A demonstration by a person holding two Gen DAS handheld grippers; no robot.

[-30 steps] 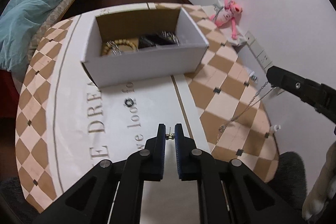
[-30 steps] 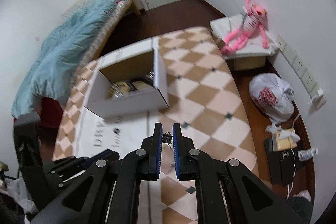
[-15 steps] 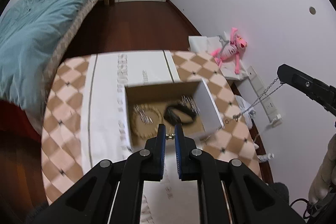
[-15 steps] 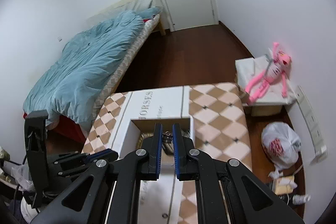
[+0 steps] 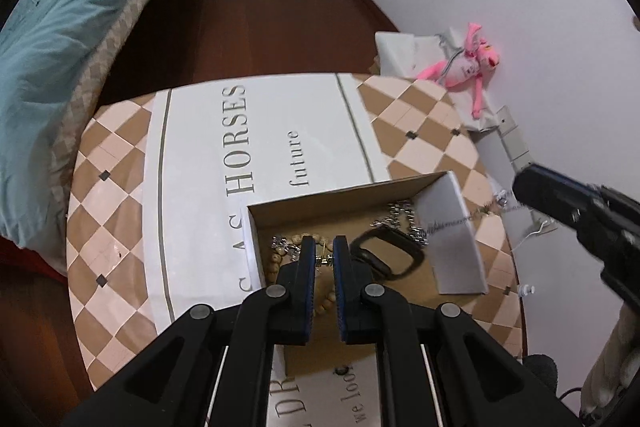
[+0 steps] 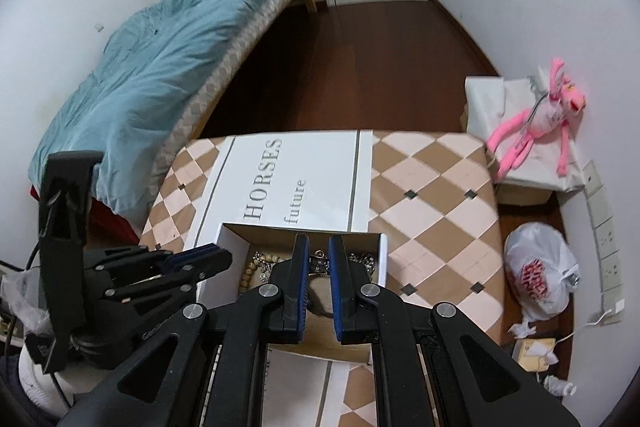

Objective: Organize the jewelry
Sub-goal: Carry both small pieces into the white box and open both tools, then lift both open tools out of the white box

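Observation:
A white cardboard box (image 5: 454, 227) with a brown inside stands on the table and holds a wooden bead bracelet (image 5: 276, 261), a black band (image 5: 386, 253) and silver chains (image 5: 396, 215). My left gripper (image 5: 323, 259) is shut on one end of a thin silver chain, above the box. My right gripper (image 6: 319, 261) is shut on the chain's other end, also above the box (image 6: 382, 259). In the left wrist view the chain (image 5: 460, 223) hangs from the right gripper across the box's right wall.
The table (image 5: 116, 163) has a brown and cream checked cloth with a white lettered runner (image 5: 256, 155). A bed with a blue duvet (image 6: 160, 75) is at the left. A pink plush toy (image 6: 544, 123) and a plastic bag (image 6: 538, 271) lie at the right by the wall.
Both grippers have risen from the tabletop and moved forward over the box, carrying the chain. The box is now directly under the fingers.

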